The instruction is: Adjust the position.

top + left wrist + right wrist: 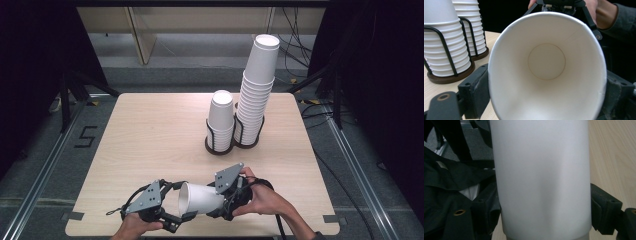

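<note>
Paper cup (546,72) on its side above the near desk (150,135) edge, rim squeezed oval by left gripper (172,207) fingers, base end clamped by right gripper (227,200). Risk: rim crumples; pulling apart drops it.

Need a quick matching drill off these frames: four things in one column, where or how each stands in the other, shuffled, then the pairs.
Things:
1. paper cup
2. short stack
3. tall stack
4. left gripper

Place or state:
A. right-hand wire holder, reaching highest
B. jaws pressed on the cup's rim end
C. on its side between both grippers, mouth toward the left one
D. left-hand wire holder, lower

Pairs: 1-C, 2-D, 3-A, 4-B
</note>
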